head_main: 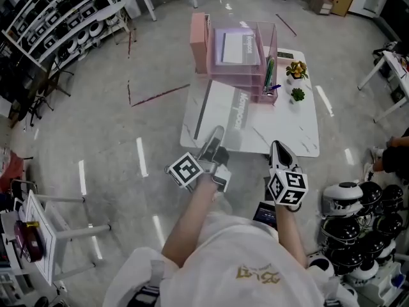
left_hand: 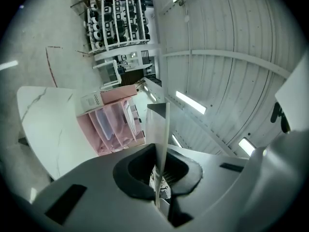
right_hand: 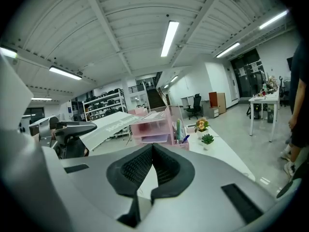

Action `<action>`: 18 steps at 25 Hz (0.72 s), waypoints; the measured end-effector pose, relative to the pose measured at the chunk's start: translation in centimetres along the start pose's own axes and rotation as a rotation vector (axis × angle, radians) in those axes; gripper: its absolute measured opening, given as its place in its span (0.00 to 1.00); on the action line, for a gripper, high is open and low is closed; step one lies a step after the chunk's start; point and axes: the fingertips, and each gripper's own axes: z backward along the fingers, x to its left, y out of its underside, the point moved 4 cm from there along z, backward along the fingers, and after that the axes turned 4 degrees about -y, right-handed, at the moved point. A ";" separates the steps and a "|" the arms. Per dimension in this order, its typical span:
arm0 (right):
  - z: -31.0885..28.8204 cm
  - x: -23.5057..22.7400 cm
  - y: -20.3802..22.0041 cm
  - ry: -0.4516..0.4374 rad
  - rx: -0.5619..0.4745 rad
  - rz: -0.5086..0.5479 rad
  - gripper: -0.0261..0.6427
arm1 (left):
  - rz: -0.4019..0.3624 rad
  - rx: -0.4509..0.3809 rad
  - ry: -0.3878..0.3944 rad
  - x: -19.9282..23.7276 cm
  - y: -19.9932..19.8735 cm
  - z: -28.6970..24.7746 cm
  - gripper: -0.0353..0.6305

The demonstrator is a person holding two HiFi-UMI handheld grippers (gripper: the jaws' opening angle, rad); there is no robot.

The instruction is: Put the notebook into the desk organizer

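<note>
The grey-and-white notebook (head_main: 223, 110) hangs tilted above the near left part of the white table (head_main: 291, 130), with my left gripper (head_main: 216, 135) shut on its near edge. In the left gripper view the notebook (left_hand: 161, 129) stands edge-on between the pads. The pink desk organizer (head_main: 239, 59) with clear trays stands at the table's far side, apart from the notebook, and holds a sheet in its top tray. My right gripper (head_main: 277, 146) is shut and holds nothing, level with the table's near edge. The right gripper view shows the notebook (right_hand: 113, 123) left of the organizer (right_hand: 154, 124).
Pens (head_main: 268, 75) stand in the organizer's right end, and two small potted plants (head_main: 296, 82) sit beside it. Helmets (head_main: 358, 216) are piled on the floor at the lower right. Shelving (head_main: 57, 18) fills the far left, and a small white stand (head_main: 45, 235) is at the near left.
</note>
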 end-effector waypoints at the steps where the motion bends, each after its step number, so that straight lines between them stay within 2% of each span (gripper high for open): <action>1: -1.1 0.2 -0.3 0.010 0.001 -0.002 0.06 | 0.001 0.016 0.004 0.3 -0.9 -0.9 0.09; 4: -4.0 0.7 -1.1 0.046 0.000 -0.012 0.06 | 0.003 0.063 0.024 1.4 -3.3 -3.7 0.09; 9: -7.3 0.9 -2.1 0.109 -0.005 -0.026 0.06 | 0.063 0.130 0.060 2.0 -5.7 -7.5 0.09; 16: -9.0 1.0 -2.5 0.158 0.005 -0.029 0.06 | 0.138 0.182 0.075 3.2 -6.9 -10.9 0.09; 18: -9.1 0.6 -2.9 0.174 -0.005 -0.031 0.06 | 0.135 0.192 0.070 3.5 -6.9 -11.7 0.09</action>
